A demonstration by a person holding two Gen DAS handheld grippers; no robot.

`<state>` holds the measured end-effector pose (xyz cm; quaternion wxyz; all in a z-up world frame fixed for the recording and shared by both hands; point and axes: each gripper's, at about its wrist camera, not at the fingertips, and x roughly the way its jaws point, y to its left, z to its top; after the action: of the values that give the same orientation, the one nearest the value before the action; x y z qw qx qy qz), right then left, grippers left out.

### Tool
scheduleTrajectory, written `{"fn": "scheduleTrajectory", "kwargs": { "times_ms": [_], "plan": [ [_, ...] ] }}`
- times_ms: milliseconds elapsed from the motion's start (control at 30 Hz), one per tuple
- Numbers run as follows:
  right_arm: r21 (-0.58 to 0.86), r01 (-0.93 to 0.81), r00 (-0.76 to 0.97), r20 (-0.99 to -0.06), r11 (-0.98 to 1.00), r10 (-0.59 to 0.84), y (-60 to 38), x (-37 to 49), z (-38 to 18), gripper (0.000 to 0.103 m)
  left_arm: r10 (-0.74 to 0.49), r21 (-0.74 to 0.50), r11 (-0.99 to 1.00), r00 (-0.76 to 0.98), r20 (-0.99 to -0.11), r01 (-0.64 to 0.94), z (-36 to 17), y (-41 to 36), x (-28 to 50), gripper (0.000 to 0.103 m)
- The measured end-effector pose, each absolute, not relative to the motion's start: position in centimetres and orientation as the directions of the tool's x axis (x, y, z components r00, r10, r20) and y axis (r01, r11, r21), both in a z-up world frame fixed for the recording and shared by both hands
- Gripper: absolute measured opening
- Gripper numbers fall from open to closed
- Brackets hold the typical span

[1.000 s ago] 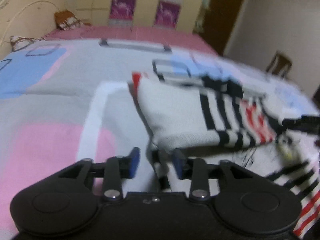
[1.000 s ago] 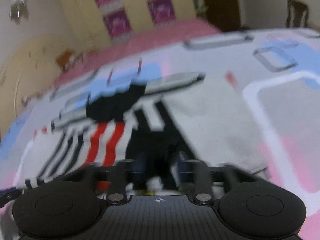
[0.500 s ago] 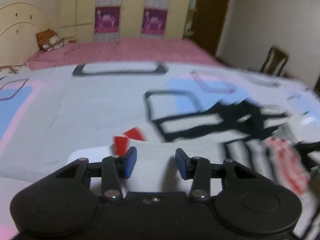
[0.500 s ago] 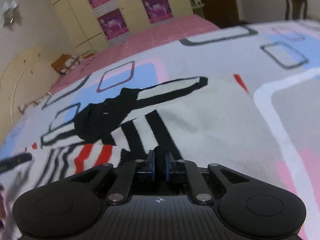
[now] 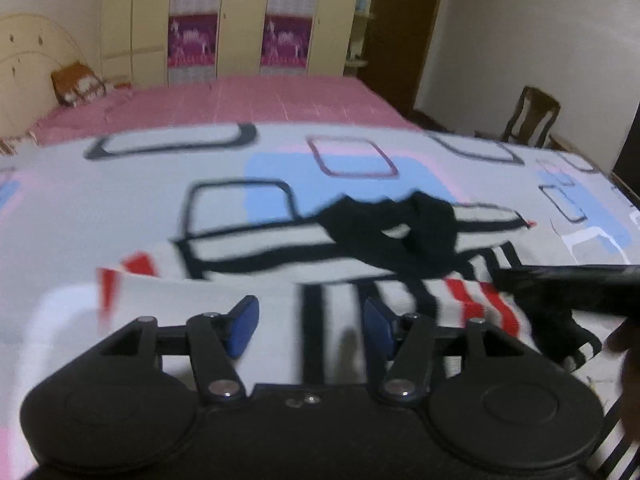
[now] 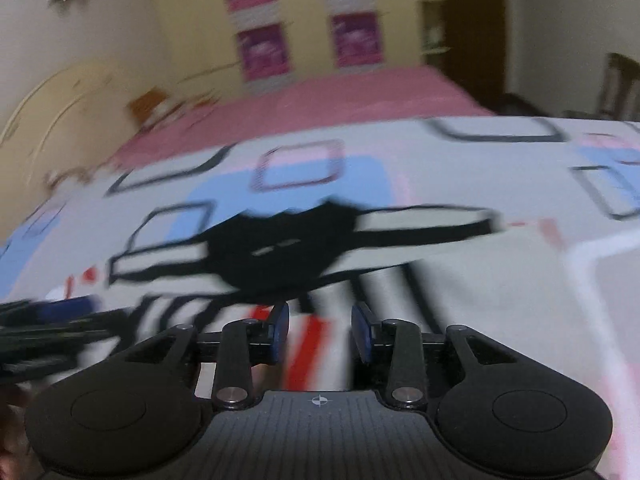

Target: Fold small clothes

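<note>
A small white garment (image 5: pixel 280 248) with black and red stripes and a black collar (image 5: pixel 404 232) lies spread on the bed; it also shows in the right wrist view (image 6: pixel 304 252). My left gripper (image 5: pixel 310 322) is open and empty, hovering just above the garment's near white part. My right gripper (image 6: pixel 320 330) is open and empty above the red-striped part. The right gripper's dark body (image 5: pixel 568 284) shows at the right of the left wrist view, and the left gripper (image 6: pixel 48 332) shows at the left of the right wrist view.
The bed has a grey cover (image 5: pixel 120 200) with pink, blue and black rectangles, then a pink sheet (image 5: pixel 248 100) behind. A headboard (image 5: pixel 28 52) and pillow (image 5: pixel 78 82) stand at the far left, a wooden chair (image 5: pixel 532 120) at the right, wardrobes at the back.
My right gripper was shut on the garment half a second ago and has opened, letting go. Both grippers have lifted back, and the garment now lies flat.
</note>
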<state>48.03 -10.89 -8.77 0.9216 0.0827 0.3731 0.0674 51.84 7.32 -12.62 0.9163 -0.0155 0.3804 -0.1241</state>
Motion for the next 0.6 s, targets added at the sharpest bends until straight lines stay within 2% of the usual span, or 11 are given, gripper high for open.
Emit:
{"fn": "scheduleTrajectory", "kwargs": {
  "times_ms": [100,167,233,267,333,367,500,600],
  "plan": [
    [0.193,-0.113,0.682,-0.698,0.975,0.218,-8.6,48.3,-9.9,0.035,-0.225,-0.103,0.970,0.647,-0.728,0.222,-14.0,5.9,52.1,0.057],
    [0.130,-0.140,0.668,-0.719,0.982,0.190,-7.9,48.2,-11.2,0.035,-0.220,-0.084,0.968,0.648,-0.729,0.235,-14.6,6.2,52.0,0.059],
    [0.017,-0.128,0.696,-0.711,0.992,0.102,-8.2,47.7,-11.3,0.035,-0.181,-0.039,0.974,0.662,-0.727,0.224,-14.4,7.3,51.4,0.058],
    [-0.037,-0.066,0.707,-0.707,0.997,0.020,-9.5,47.3,-11.2,0.035,-0.139,0.007,0.978,0.675,-0.725,0.209,-14.4,8.1,50.9,0.059],
    [-0.017,0.056,0.700,-0.712,0.998,-0.051,-13.3,46.3,-11.4,0.035,-0.130,0.012,0.980,0.686,-0.716,0.198,-14.8,10.5,50.1,0.059],
    [0.018,0.064,0.698,-0.715,0.998,-0.032,-14.6,46.0,-11.5,0.035,-0.130,0.010,0.981,0.686,-0.716,0.196,-14.8,11.1,50.0,0.059],
    [0.002,0.030,0.698,-0.716,1.000,-0.020,-14.3,45.9,-10.5,0.035,-0.110,0.025,0.983,0.682,-0.723,0.184,-13.6,9.7,50.5,0.056],
    [0.062,-0.009,0.719,-0.693,0.998,0.049,-12.9,45.4,-9.4,0.035,-0.150,0.008,0.976,0.701,-0.697,0.217,-12.5,7.5,49.4,0.057]
  ]
}}
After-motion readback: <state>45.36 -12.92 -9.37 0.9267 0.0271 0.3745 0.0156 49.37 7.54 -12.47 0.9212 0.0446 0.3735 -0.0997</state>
